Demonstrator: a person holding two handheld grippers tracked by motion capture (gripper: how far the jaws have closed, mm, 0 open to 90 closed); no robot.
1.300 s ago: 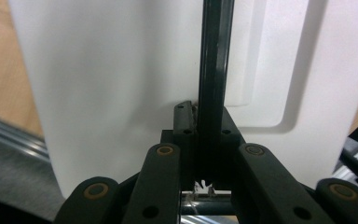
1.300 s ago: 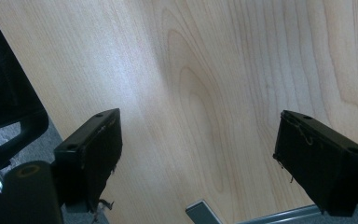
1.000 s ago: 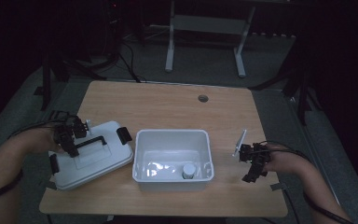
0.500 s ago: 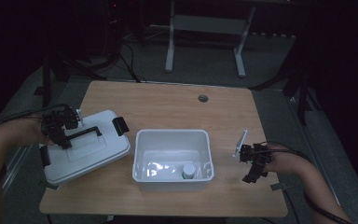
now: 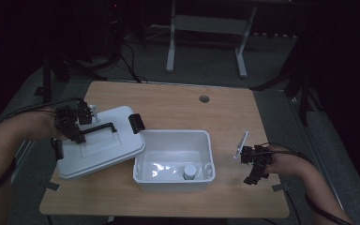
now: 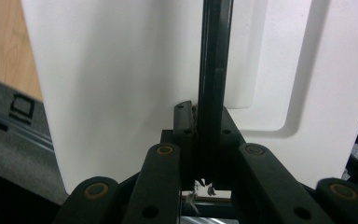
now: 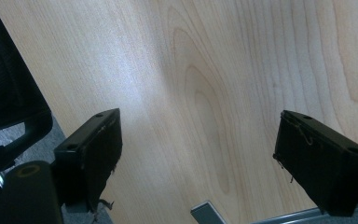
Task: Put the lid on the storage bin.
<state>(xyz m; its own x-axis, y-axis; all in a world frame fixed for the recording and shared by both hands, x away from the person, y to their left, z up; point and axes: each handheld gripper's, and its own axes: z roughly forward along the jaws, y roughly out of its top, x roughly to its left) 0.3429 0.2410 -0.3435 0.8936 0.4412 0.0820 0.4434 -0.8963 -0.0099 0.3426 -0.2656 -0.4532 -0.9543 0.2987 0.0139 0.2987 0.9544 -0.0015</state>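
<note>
A white box lid (image 5: 101,150) with black end latches lies tilted at the table's left. Its right edge reaches the left rim of an open white bin (image 5: 168,183). My left gripper (image 5: 77,133) is shut on the lid's black handle (image 5: 98,129). In the left gripper view the handle bar (image 6: 212,70) runs up from between the jaws, across the lid's white top (image 6: 121,93). A small white-capped bottle (image 5: 189,171) stands in the bin. My right gripper (image 5: 253,166) hovers open to the right of the bin, with bare wood (image 7: 214,70) between its jaws.
The bin sits in the middle of the wooden table, near the front edge. A round cable hole (image 5: 204,99) is at the back centre. Grey tape marks (image 5: 52,185) sit near the front corners. A white stand (image 5: 171,51) and cables are on the floor behind.
My left gripper swung the lid out to the left, then carried it back right, up to the bin's left rim. The right gripper has stayed in place.
</note>
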